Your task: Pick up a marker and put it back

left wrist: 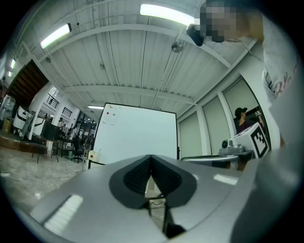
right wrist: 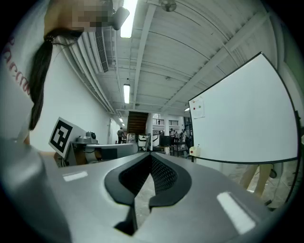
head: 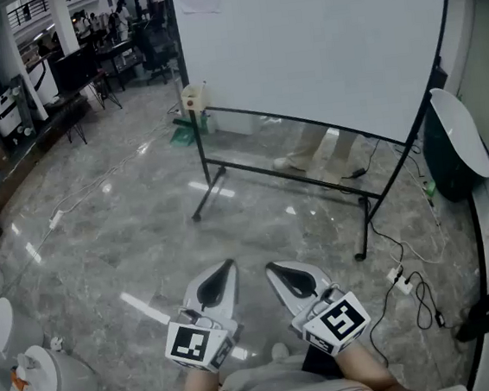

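A large whiteboard (head: pixel 315 44) stands on a black wheeled frame a few steps ahead. A small cream holder (head: pixel 192 97) sits at the left end of its tray, with a thin stick-like thing poking out of the top; I cannot make out a marker clearly. Both grippers are held low and close to the person's body, far short of the board. My left gripper (head: pixel 228 264) is shut and empty, as is my right gripper (head: pixel 270 268). The left gripper view shows the board (left wrist: pixel 137 133) and holder (left wrist: pixel 93 154) beyond the closed jaws. The right gripper view shows the board (right wrist: pixel 242 118) at its right.
The floor is polished grey stone. Cables and a white power strip (head: pixel 401 280) lie at the right, near a black and white chair (head: pixel 452 147). White machines (head: pixel 39 385) stand at the lower left. Desks and people (head: pixel 82 51) fill the far left background.
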The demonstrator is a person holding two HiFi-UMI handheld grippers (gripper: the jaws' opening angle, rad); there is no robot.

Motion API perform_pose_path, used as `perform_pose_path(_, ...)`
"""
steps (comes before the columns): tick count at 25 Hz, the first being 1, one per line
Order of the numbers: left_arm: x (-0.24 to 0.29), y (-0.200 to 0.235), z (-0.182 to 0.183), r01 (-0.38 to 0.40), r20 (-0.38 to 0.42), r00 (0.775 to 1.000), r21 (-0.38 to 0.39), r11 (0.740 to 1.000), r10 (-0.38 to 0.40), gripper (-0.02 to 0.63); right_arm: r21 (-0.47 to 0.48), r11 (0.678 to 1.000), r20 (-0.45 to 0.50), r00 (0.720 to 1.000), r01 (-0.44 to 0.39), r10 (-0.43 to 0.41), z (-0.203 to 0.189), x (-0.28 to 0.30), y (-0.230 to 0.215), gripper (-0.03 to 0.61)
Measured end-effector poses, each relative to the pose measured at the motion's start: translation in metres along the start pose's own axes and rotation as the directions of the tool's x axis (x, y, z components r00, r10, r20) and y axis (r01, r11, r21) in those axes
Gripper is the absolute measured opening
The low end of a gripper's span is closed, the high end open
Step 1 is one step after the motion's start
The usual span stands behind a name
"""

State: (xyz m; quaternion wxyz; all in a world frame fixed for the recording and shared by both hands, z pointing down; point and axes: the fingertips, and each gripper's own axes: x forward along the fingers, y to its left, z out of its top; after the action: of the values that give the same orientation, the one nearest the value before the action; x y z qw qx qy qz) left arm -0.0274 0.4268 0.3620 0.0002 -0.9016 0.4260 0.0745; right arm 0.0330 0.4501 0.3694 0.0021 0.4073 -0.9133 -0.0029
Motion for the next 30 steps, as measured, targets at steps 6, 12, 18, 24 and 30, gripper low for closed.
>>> perform_pose_path(6, 0.022, -0.002, 0.003, -0.016, 0.032, 0.999, 0.016, 1.000, 0.016, -0.002, -0.005, 1.000, 0.017, 1.000, -0.010, 0.010, 0.002, 0.001, -0.025, 0.000)
perform_pose_path(12, 0.033, -0.005, -0.007, -0.066, 0.009, 0.998, 0.009, 0.998, 0.066, -0.002, -0.012, 0.999, 0.021, 0.999, -0.041, 0.041, 0.004, -0.002, -0.041, 0.000)
perform_pose_path(18, 0.046, -0.003, -0.025, -0.087, -0.032, 0.996, -0.025, 0.996, 0.086, -0.002, -0.001, 0.999, 0.031, 0.999, -0.039, 0.039, 0.003, 0.002, -0.060, 0.000)
perform_pose_path(24, 0.072, 0.029, -0.020, -0.091, -0.018, 0.996, -0.037, 0.995, 0.090, -0.001, 0.020, 0.999, 0.024, 0.999, -0.042, 0.042, -0.002, 0.032, -0.077, 0.002)
perform_pose_path(30, 0.117, 0.079, -0.017, -0.076, 0.000, 0.997, -0.035, 0.996, 0.077, -0.002, 0.042, 0.998, 0.008, 0.999, -0.035, 0.035, -0.003, 0.086, -0.111, 0.000)
